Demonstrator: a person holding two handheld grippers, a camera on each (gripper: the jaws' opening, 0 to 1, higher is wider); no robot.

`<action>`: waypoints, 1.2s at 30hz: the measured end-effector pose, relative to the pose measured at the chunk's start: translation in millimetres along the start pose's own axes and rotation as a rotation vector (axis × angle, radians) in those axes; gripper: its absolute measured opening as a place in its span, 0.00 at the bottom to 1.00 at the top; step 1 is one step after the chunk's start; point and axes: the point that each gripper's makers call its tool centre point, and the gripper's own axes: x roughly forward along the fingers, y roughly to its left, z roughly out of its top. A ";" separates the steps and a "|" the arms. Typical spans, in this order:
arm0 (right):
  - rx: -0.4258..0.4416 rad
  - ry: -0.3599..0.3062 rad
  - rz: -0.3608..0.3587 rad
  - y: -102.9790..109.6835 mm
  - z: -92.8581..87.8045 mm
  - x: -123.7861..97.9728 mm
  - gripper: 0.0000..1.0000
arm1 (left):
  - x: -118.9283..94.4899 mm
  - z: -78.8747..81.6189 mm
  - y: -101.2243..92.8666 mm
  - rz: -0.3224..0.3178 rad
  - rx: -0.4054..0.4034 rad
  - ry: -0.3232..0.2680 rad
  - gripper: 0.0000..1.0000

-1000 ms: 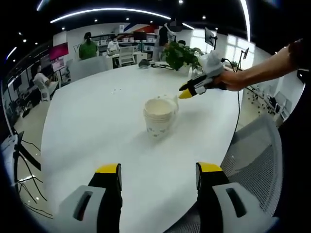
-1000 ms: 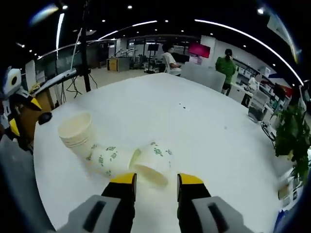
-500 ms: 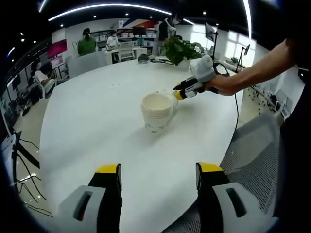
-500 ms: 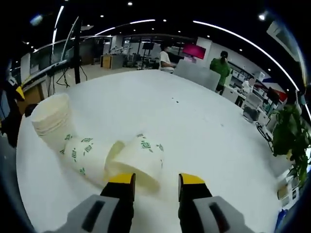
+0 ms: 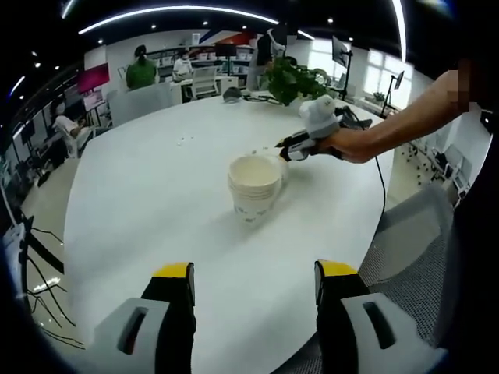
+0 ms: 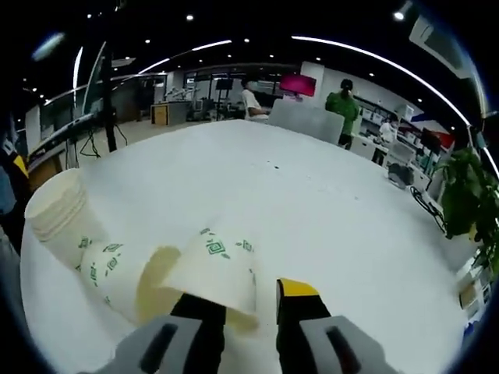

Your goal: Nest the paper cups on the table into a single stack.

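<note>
- A round white table (image 5: 148, 195) fills the middle of the left gripper view; in the right gripper view its top (image 6: 327, 202) runs toward the far desks.
- A leafy potted plant (image 5: 290, 78) stands at the table's far edge.
- A grey mesh office chair (image 5: 409, 234) sits just beside the table's near edge.
- A person in a green top (image 6: 341, 105) stands beyond the table.
- A magenta wall screen (image 6: 297, 82) hangs behind.
- Bright ceiling light strips (image 5: 179, 14) curve overhead.
</note>
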 end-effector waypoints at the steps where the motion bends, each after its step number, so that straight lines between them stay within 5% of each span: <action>1: 0.006 0.000 0.002 1.4 0.1 -3.3 0.13 | -0.1 0.1 -0.7 0.000 0.000 0.001 0.61; 4: 0.014 -0.005 0.001 1.3 1.8 -4.2 0.00 | -0.6 -0.3 -1.3 0.000 -0.001 0.004 0.61; 23: 0.035 -0.005 0.016 -15.5 22.5 -39.1 0.00 | -10.5 2.6 -1.8 -0.004 -0.002 -0.017 0.63; 36: -0.152 -0.026 0.108 -10.0 67.8 -67.1 0.00 | -12.2 2.3 2.5 -0.003 0.005 -0.037 0.63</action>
